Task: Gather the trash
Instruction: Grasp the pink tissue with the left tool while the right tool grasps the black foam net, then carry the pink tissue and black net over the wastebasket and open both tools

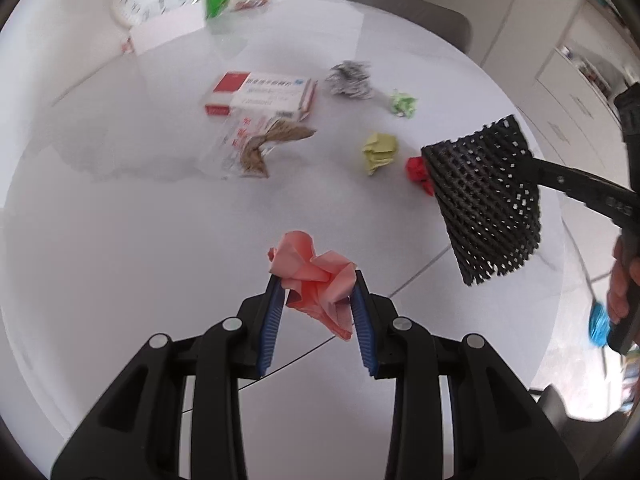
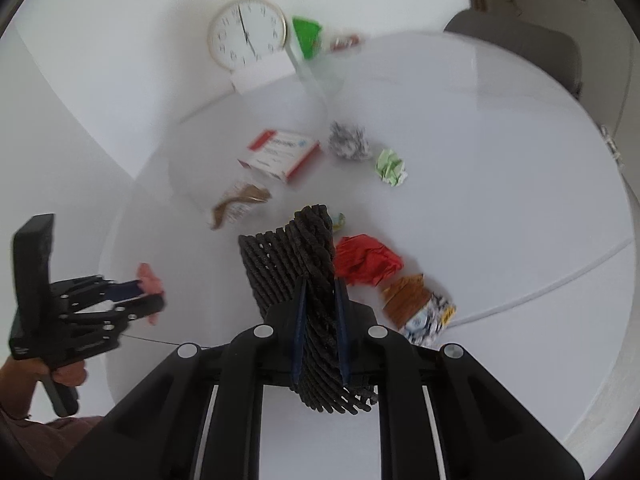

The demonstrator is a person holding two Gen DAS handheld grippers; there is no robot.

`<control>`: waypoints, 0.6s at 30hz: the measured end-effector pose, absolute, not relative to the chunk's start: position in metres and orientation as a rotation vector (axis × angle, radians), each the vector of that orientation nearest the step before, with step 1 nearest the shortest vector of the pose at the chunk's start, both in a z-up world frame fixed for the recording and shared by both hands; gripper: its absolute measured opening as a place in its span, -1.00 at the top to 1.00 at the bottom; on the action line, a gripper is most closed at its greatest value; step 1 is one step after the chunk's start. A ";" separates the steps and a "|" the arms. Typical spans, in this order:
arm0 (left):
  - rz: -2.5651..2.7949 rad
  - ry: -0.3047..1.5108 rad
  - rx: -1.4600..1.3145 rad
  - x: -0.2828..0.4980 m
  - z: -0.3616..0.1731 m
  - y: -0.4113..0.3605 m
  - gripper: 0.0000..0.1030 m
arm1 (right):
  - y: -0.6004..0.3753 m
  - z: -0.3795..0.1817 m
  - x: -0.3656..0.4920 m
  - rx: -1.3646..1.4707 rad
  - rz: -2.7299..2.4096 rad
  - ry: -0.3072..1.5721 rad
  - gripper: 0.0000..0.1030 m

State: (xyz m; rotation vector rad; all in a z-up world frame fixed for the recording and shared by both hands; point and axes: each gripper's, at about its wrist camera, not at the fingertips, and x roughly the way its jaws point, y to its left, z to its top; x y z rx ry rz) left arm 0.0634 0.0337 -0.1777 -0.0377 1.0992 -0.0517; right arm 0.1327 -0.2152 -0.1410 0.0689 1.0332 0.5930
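— While both tools hang over the round white table [image 1: 120, 240], what has the left gripper [image 1: 316, 280] got?

— Crumpled pink paper wad [image 1: 316, 280], pinched between the blue ribbed pads [image 1: 269, 320]. Jaws partly closed on it, wad lifted clear of the tabletop. The right view shows the same: left gripper [image 2: 150, 294] with the pink wad [image 2: 150, 280] at its tips.

— And the right gripper [image 2: 320, 300]?

— Clamped on the wall of a black woven mesh basket [image 2: 296, 264], narrow gap, basket tilted and held up in the air. From the left wrist view the basket [image 1: 484, 200] hangs to the right of the pink wad, apart from it.

— Remaining trash, relative to the basket?

— Red crumpled paper [image 2: 366, 260] just beside it, on the right. Brown-and-printed snack wrapper [image 2: 420, 308] further right. Yellow-green paper ball [image 1: 380, 152] just beyond it. Pale green wad [image 2: 392, 168], silver foil ball [image 2: 348, 140] and red-and-white cardboard medicine box [image 2: 280, 152] further beyond. Clear plastic bag with brown contents [image 2: 236, 204] beyond-left.

— Anything else?

— White round wall clock [image 2: 246, 32] propped at the far edge.
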 end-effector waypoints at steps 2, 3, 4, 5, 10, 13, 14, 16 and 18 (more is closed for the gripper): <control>-0.088 1.089 -0.014 0.058 -0.170 0.025 0.36 | -0.225 -0.127 0.110 0.102 0.560 1.002 0.72; -0.111 1.087 0.002 0.054 -0.167 0.019 0.36 | -0.231 -0.122 0.099 0.121 0.545 0.995 0.72; -0.145 1.087 0.022 0.049 -0.163 0.009 0.36 | -0.240 -0.116 0.083 0.141 0.519 0.981 0.72; -0.165 1.086 0.033 0.046 -0.161 0.003 0.36 | -0.248 -0.111 0.070 0.152 0.495 0.970 0.72; -0.390 1.098 0.155 0.018 -0.155 -0.065 0.36 | -0.303 -0.100 -0.009 0.211 0.304 0.949 0.72; -0.533 1.092 0.253 -0.005 -0.156 -0.117 0.36 | -0.343 -0.101 -0.059 0.250 0.160 0.945 0.72; -0.581 1.091 0.280 -0.012 -0.157 -0.134 0.35 | -0.355 -0.102 -0.075 0.265 0.109 0.946 0.72; -0.712 1.102 0.335 -0.030 -0.163 -0.178 0.35 | -0.382 -0.106 -0.110 0.301 0.006 0.947 0.72; -0.809 1.123 0.372 -0.045 -0.171 -0.214 0.35 | -0.408 -0.110 -0.145 0.335 -0.100 0.946 0.72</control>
